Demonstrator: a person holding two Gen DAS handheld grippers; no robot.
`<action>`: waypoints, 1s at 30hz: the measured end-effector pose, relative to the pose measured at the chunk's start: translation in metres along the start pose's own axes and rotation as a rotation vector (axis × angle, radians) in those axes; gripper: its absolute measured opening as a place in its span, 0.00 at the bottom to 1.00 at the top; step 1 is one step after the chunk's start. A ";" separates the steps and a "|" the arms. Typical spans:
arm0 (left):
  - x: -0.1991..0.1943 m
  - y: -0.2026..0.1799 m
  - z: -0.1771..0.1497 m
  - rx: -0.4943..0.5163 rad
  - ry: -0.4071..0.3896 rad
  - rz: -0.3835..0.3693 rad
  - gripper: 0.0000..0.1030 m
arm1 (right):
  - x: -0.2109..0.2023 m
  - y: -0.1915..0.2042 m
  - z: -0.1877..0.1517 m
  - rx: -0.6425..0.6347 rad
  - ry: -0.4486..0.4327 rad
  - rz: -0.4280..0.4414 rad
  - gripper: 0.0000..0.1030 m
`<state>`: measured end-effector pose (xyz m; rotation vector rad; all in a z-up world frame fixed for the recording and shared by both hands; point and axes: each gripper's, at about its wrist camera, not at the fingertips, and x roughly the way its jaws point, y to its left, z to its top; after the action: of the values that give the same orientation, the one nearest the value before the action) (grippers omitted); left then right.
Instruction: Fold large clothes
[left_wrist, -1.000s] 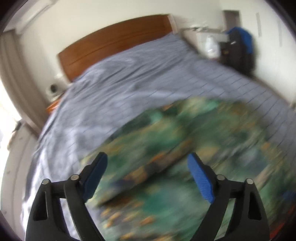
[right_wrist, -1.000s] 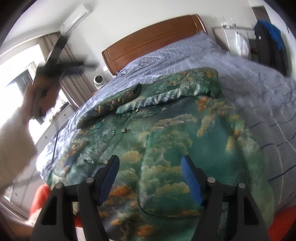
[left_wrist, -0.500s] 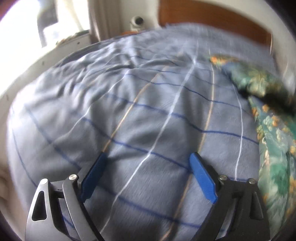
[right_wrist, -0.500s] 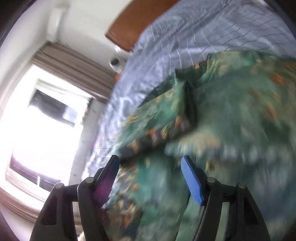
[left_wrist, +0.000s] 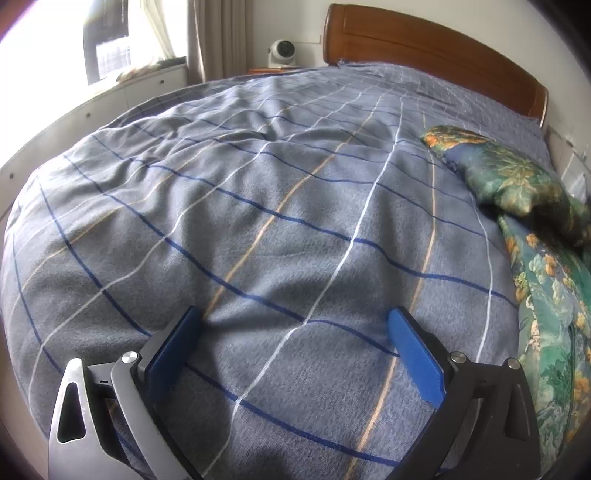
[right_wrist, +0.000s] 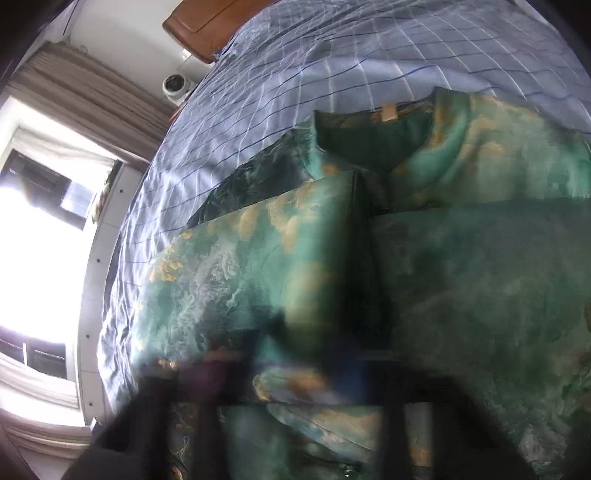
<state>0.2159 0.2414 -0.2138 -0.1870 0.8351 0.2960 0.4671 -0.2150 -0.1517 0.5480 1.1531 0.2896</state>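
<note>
**A blurred right tool over a half-folded jacket**

Our biggest worry is the green patterned jacket (right_wrist: 443, 258) itself. It lies on the right half of the bed, collar toward the headboard, with one side panel or sleeve already lapped over the front. The cloth looks slick and padded, so we judge that a careless tug could slide that lapped layer off and undo the fold.

Next is the right gripper (right_wrist: 306, 398). It sits low over the jacket, but the right wrist view is smeared by motion; we cannot tell whether its jaws are apart or pinched on fabric. If it closes blindly it may catch two layers, or the quilt beneath, and drag both.

The left gripper (left_wrist: 295, 347) is released, jaws spread wide, hovering close above bare quilt and well apart from the jacket's edge at the right of its view. From there we risk reaching late, leaving one hand to lift a heavy garment unevenly.

The surface is a soft grey-blue checked quilt (left_wrist: 258, 206), rumpled in places, which gives no firm backing for creasing. Behind it stands a wooden headboard (left_wrist: 436, 40). A bright window (right_wrist: 33, 236) with beige curtains (left_wrist: 218, 37) washes out the left side. A small white fan (left_wrist: 282, 51) sits on the bedside stand.
</note>
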 end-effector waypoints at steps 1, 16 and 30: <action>0.003 -0.001 0.002 0.002 0.000 0.001 0.98 | -0.008 0.008 0.001 -0.028 -0.029 -0.002 0.10; 0.004 -0.001 0.002 0.008 -0.004 0.015 0.99 | -0.076 -0.053 -0.026 -0.084 -0.189 -0.326 0.10; 0.007 0.000 0.003 0.012 -0.006 0.022 0.99 | -0.113 -0.042 -0.039 -0.099 -0.332 -0.165 0.32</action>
<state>0.2220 0.2436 -0.2171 -0.1655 0.8335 0.3119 0.3852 -0.2946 -0.0981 0.3937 0.8511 0.1070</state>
